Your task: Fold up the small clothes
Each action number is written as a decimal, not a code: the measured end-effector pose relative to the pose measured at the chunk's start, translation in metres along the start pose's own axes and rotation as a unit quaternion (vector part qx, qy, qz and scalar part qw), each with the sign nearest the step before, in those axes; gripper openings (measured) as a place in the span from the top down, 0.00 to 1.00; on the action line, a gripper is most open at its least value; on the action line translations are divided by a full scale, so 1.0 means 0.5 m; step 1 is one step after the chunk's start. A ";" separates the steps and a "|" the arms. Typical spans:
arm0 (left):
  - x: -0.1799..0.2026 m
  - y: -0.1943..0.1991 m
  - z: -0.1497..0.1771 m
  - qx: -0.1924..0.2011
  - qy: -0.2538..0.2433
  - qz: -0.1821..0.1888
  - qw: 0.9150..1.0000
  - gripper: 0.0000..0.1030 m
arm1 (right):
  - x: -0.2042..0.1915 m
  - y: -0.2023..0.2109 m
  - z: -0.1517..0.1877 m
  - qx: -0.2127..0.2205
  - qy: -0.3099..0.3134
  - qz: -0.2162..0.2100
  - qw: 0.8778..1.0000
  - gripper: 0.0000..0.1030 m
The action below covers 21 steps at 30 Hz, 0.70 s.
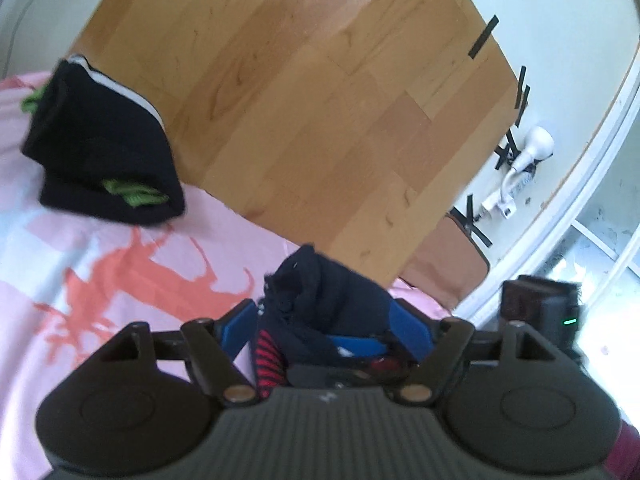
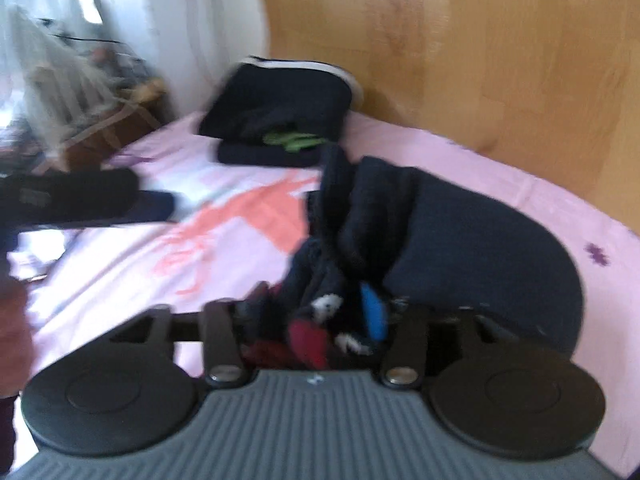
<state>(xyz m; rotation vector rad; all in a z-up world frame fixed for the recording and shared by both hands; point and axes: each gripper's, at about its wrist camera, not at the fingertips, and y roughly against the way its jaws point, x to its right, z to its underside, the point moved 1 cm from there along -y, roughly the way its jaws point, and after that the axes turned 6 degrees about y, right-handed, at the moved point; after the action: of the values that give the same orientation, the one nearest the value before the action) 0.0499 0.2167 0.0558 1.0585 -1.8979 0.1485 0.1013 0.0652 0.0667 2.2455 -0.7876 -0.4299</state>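
I work over a pink bedsheet [image 1: 100, 264] with an orange print. My left gripper [image 1: 324, 320] is shut on a dark navy garment [image 1: 320, 296] with red stripes, bunched between its blue fingers [image 1: 240, 326]. My right gripper [image 2: 320, 312] is shut on the same kind of dark navy garment [image 2: 460, 240], which has red and white patches near the jaws and spreads right over the sheet. A folded black pile [image 1: 104, 148] with green cloth inside lies at the left; it also shows in the right wrist view [image 2: 280, 120].
A wooden headboard [image 1: 320, 100] stands behind the bed. A white plug and cable [image 1: 528, 156] sit on the wall at right. A dark flat item [image 2: 80, 196] lies at the sheet's left edge. Cluttered furniture [image 2: 80, 92] stands beyond the bed.
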 end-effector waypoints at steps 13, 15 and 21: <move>0.076 -0.054 -0.001 -0.004 -0.039 0.015 0.999 0.24 | 0.132 0.180 -0.034 0.097 -0.083 -0.017 0.992 0.75; 0.090 -0.068 0.013 -0.012 -0.062 0.000 0.998 0.24 | 0.156 0.148 -0.019 0.086 -0.116 -0.039 0.989 0.79; 0.073 -0.109 0.062 -0.051 -0.098 -0.073 0.991 0.28 | 0.169 0.151 -0.011 0.091 -0.149 -0.107 0.979 0.77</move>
<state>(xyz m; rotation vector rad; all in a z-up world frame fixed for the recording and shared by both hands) 0.0615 0.1451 0.0498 1.1723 -1.9706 -0.1407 0.1373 -0.0291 0.1185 2.4831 -0.7605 -0.8429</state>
